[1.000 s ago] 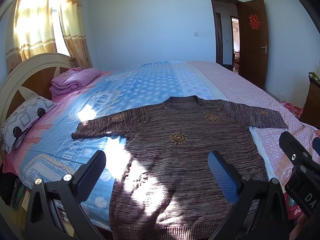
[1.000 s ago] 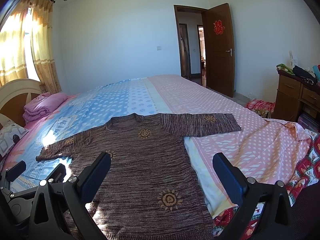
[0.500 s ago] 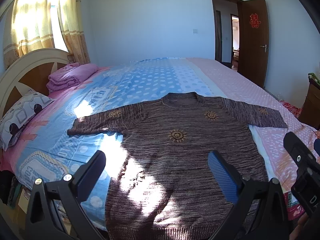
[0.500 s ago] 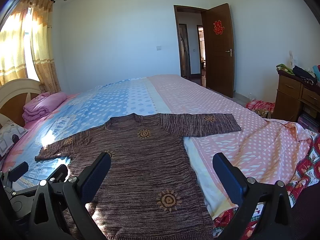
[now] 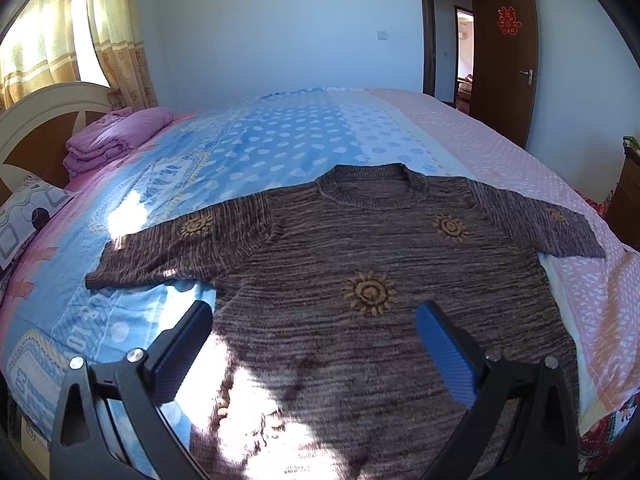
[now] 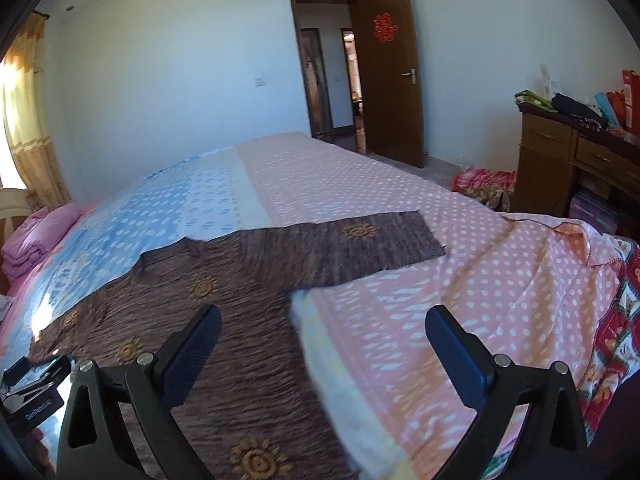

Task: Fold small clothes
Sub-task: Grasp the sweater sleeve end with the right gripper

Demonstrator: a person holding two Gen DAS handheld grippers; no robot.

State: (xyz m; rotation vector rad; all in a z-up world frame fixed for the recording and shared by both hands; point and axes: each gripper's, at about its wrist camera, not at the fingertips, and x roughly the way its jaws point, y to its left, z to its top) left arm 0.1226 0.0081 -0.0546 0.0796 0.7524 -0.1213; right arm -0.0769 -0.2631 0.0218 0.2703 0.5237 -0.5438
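Note:
A brown knit sweater (image 5: 360,248) with orange sun motifs lies flat on the bed, both sleeves spread out; it also shows in the right wrist view (image 6: 248,300). My left gripper (image 5: 316,320) is open and empty, hovering above the sweater's lower body. My right gripper (image 6: 324,328) is open and empty, above the sweater's right side edge, with the right sleeve (image 6: 360,244) ahead of it. Part of the left gripper's body (image 6: 32,388) shows at the lower left of the right wrist view.
The bed (image 5: 280,140) has a blue and pink dotted cover. A folded pink blanket (image 5: 116,140) and a pillow (image 5: 24,216) lie by the headboard. A wooden dresser (image 6: 560,160) stands right, an open door (image 6: 392,80) beyond.
Both grippers have moved forward and lower over the sweater. The right gripper's view has swung to the right, toward the right sleeve. Both stay open.

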